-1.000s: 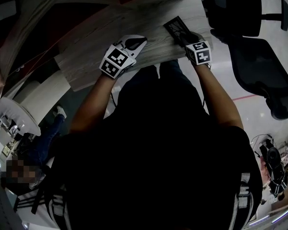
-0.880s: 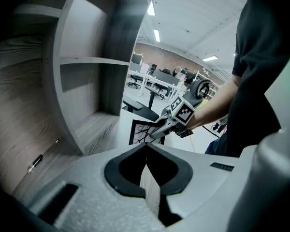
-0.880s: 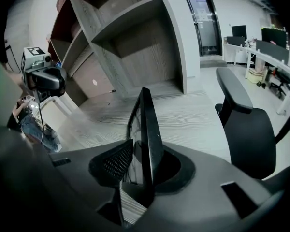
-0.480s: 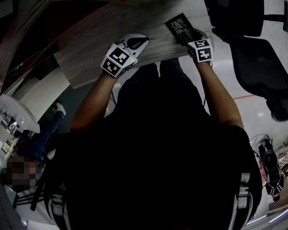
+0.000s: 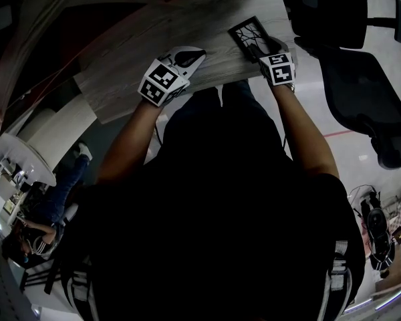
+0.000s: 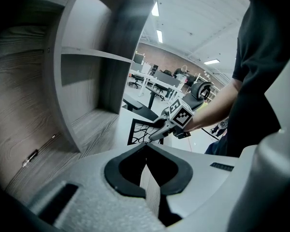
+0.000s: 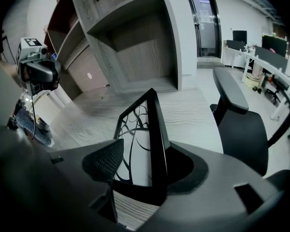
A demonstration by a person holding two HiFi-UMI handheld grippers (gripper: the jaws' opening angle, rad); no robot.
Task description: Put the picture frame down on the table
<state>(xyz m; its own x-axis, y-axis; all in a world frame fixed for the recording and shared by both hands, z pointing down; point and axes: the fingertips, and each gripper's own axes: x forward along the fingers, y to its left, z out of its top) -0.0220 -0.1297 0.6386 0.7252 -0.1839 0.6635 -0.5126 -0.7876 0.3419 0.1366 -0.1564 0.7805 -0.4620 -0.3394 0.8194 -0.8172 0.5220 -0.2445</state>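
The picture frame (image 5: 247,32) is black, with a white face of dark branching lines. It is held tilted over the right part of the grey wood table (image 5: 127,59). My right gripper (image 5: 259,48) is shut on the frame's near edge. In the right gripper view the frame (image 7: 137,129) stands between the jaws of the right gripper (image 7: 142,167), its far end over the table top (image 7: 193,108). My left gripper (image 5: 195,55) hovers over the table's middle, shut and holding nothing. The left gripper view looks over its closed tips (image 6: 146,147) to the frame (image 6: 139,131).
A grey wood shelf unit (image 7: 130,33) rises along the table's far side, its compartments open. Two dark office chairs (image 5: 361,92) stand to the right of the table, one armrest (image 7: 232,93) close to the edge. My dark torso hides the near floor.
The right gripper has carried the frame slightly farther over the table, and its patterned face shows more plainly. The left gripper has barely shifted.
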